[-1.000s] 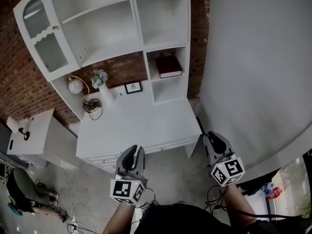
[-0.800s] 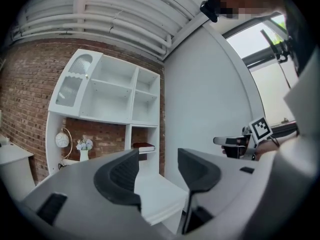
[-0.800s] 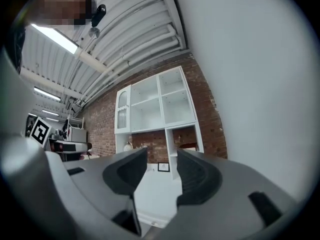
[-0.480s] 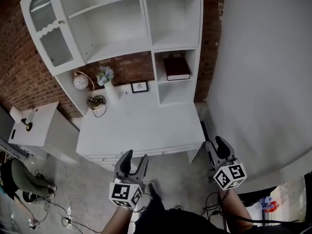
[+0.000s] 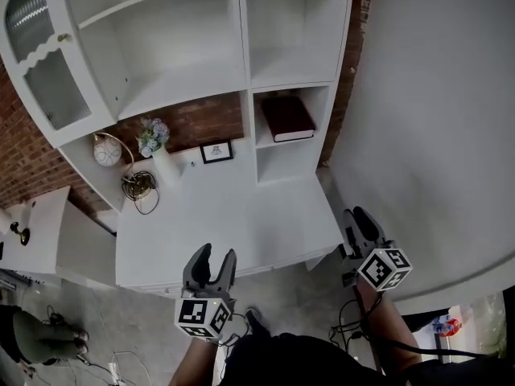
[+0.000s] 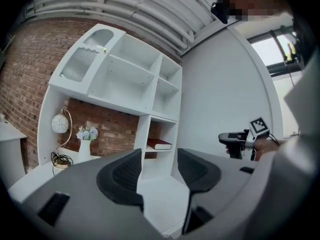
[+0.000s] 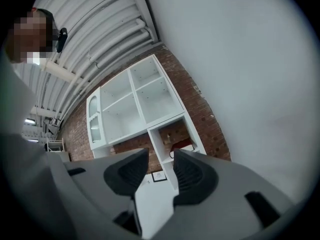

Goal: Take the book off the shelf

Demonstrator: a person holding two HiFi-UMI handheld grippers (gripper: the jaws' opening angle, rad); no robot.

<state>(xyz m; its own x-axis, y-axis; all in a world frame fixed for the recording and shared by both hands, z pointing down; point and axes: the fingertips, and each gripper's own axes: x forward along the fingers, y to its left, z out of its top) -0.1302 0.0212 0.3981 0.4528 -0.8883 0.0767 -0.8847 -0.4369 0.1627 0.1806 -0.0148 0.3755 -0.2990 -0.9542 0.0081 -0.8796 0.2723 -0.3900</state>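
A dark red book lies flat in a small cubby of the white shelf unit, above the white desk. It also shows far off as the book in the left gripper view and the book in the right gripper view. My left gripper hovers at the desk's near edge, open wide and empty. My right gripper hangs off the desk's right corner; its jaws stand a little apart and are closing, with nothing between them.
On the desk's back stand a white vase of flowers, a small picture frame, a round lamp and a coiled cable. A glazed cabinet door hangs at the left. A white curved wall bounds the right side.
Both grippers' jaws have parted since a second ago, the left one widely. The view has shifted closer to the shelf unit, and the book appears larger.
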